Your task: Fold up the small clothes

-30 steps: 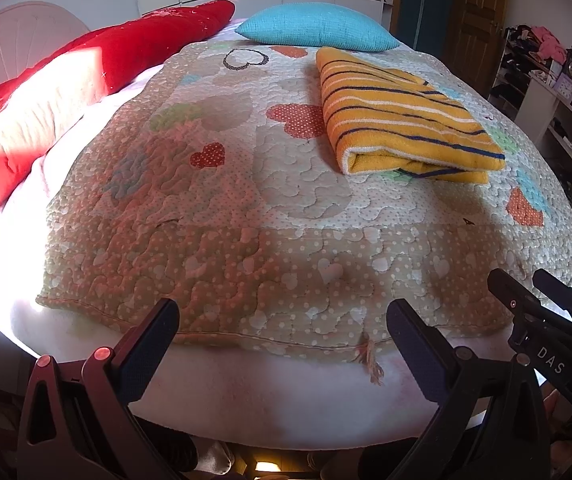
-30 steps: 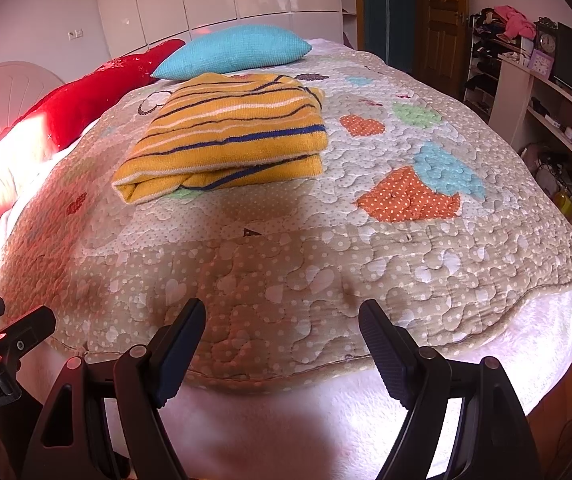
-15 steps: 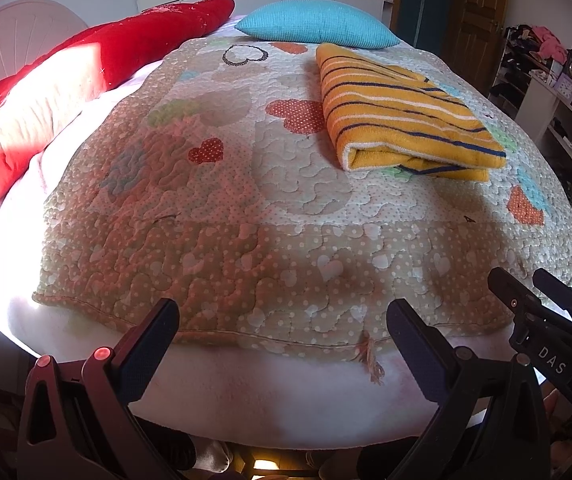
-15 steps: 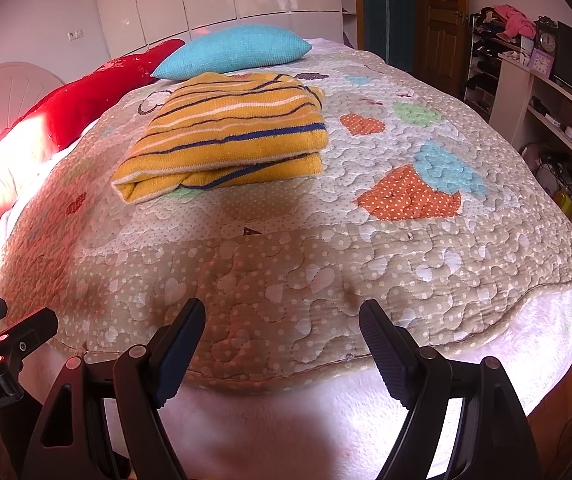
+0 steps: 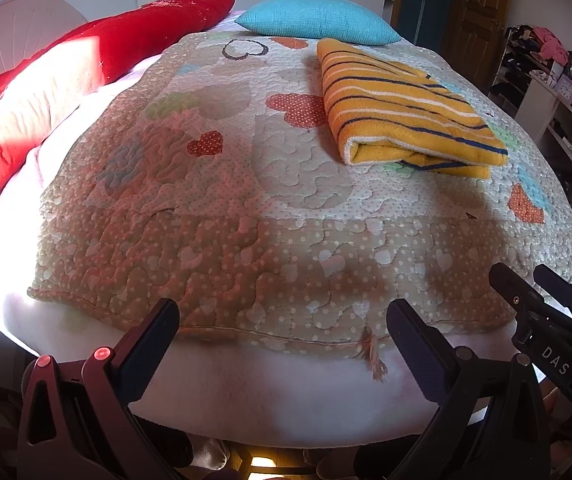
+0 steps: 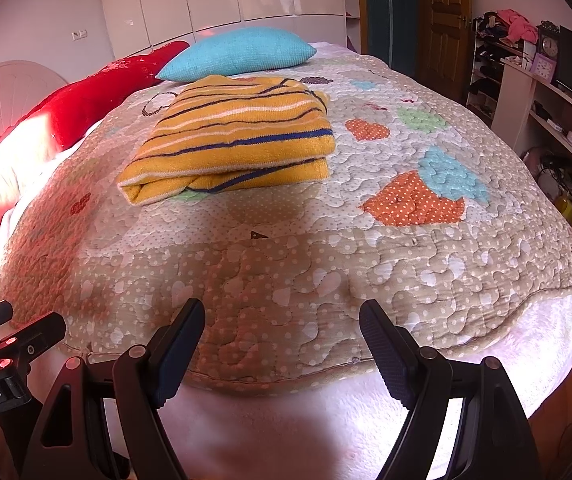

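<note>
Bed (image 5: 222, 380) first: it fills both views, spread with a quilted heart-patterned coverlet (image 6: 405, 264) over a white blanket, a long red cushion (image 5: 86, 64) along the left side and a turquoise pillow (image 6: 242, 54) at the far end. Shelves (image 6: 545, 120) with a clock and clutter line the right wall, beside a wooden door. On the coverlet's far half, just short of the pillow, lies the yellow striped garment (image 6: 230, 140), already folded into a thick, neat block. It looks soft, light terry knit that would sag and slip open unless taken at the doubled near edge or pinched at two corners. Left gripper (image 5: 282, 330) and right gripper (image 6: 282, 330) both hover wide open and empty over the near hem, well apart from the garment.
</note>
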A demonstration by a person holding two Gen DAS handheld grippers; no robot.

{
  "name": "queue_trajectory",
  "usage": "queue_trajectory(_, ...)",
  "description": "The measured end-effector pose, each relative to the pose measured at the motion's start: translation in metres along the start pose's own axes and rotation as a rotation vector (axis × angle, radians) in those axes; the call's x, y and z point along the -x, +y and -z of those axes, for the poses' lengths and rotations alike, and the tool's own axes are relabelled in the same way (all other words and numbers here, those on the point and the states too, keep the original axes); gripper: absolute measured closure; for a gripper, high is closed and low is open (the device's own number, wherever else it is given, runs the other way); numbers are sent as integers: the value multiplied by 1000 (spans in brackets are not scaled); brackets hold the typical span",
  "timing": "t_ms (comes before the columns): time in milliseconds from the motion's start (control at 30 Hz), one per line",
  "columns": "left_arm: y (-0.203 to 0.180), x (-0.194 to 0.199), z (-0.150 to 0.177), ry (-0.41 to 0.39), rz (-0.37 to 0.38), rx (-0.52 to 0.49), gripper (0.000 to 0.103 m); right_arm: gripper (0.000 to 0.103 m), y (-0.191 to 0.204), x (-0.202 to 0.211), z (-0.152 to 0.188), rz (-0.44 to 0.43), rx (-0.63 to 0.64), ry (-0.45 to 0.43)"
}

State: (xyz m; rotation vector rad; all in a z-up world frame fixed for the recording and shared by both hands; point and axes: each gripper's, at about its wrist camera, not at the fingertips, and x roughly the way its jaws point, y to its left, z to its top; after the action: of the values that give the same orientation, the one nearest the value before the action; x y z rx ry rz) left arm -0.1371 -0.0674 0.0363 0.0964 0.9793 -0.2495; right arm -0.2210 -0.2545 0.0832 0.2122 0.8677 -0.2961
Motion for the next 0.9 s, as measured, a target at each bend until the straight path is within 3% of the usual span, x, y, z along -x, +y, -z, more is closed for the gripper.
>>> queue_trajectory(900, 6, -9, 1, 27, 21, 21, 0, 19, 4, -3, -2, -4, 13, -4)
